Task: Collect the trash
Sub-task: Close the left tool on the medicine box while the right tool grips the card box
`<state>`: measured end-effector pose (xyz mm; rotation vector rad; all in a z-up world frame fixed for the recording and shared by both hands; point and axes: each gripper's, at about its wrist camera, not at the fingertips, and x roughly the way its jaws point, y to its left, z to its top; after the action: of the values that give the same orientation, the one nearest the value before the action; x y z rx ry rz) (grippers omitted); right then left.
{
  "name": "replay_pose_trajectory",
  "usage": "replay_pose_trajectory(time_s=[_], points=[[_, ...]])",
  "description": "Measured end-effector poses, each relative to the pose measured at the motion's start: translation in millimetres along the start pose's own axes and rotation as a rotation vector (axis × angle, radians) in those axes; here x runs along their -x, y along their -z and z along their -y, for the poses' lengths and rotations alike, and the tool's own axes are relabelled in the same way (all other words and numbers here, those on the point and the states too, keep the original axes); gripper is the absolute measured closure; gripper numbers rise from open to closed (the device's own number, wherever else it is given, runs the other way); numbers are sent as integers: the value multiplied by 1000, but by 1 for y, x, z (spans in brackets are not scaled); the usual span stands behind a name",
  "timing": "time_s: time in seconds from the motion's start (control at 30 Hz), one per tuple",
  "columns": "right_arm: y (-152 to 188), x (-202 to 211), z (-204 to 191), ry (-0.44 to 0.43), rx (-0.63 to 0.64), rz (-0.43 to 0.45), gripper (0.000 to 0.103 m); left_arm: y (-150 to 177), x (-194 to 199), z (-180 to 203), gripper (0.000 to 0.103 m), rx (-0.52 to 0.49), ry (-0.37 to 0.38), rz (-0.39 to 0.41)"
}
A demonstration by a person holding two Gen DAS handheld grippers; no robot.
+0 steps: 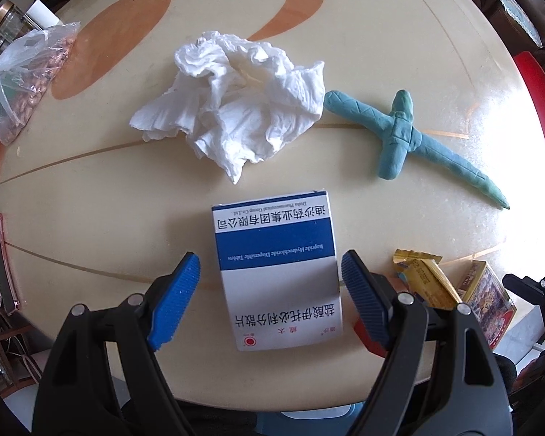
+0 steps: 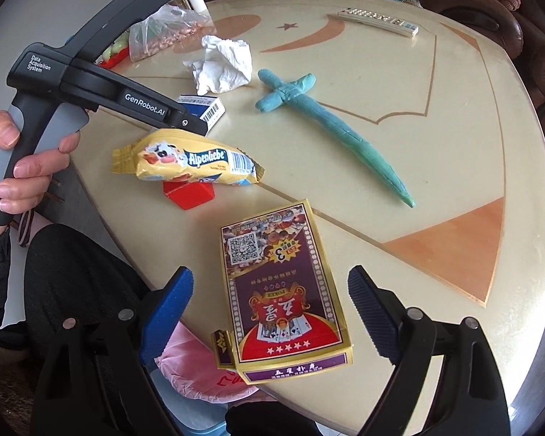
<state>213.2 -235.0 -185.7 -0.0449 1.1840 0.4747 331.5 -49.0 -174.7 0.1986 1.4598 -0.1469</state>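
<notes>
A blue and white medicine box (image 1: 276, 269) lies flat on the cream table, between the open fingers of my left gripper (image 1: 270, 283); the pads stand clear of its sides. Beyond it sits a crumpled white tissue (image 1: 236, 101). In the right wrist view a purple and gold playing-card box (image 2: 283, 290) lies at the table's near edge, between the open fingers of my right gripper (image 2: 270, 301), untouched. A yellow Alpenliebe candy wrapper (image 2: 189, 161) rests on a small red block (image 2: 189, 192). The medicine box (image 2: 203, 105) shows partly behind the left gripper's body.
A teal clay sword (image 1: 410, 134) lies right of the tissue. A clear bag of nuts (image 1: 21, 80) and a jar sit far left. A white remote (image 2: 378, 21) lies at the far side. A pink-lined bin (image 2: 192, 370) stands below the table's near edge. A hand (image 2: 14, 167) holds the left gripper's handle.
</notes>
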Motion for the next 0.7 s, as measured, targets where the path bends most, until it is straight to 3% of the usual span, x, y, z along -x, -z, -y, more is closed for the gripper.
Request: replay_pose_trajectory(time_s=[0.27,0.47,0.57,0.63,0.7], points=[[-1,-9,-1,28,19,-9,18,2,-11,-4,24,19,23,-12],[1,-15,-12,111,58,-3,18,4,-13,-10,24,19,32,-3],[2,-17,-20,176,83,4,25,5,-11,-13,30,6,32,4],[2,-15,-20,189,82,10,39,5,-9,-11,34,0,36,6],[1,-15,-18,188,68,6,39,6,-5,-6,39,-9,30,9]])
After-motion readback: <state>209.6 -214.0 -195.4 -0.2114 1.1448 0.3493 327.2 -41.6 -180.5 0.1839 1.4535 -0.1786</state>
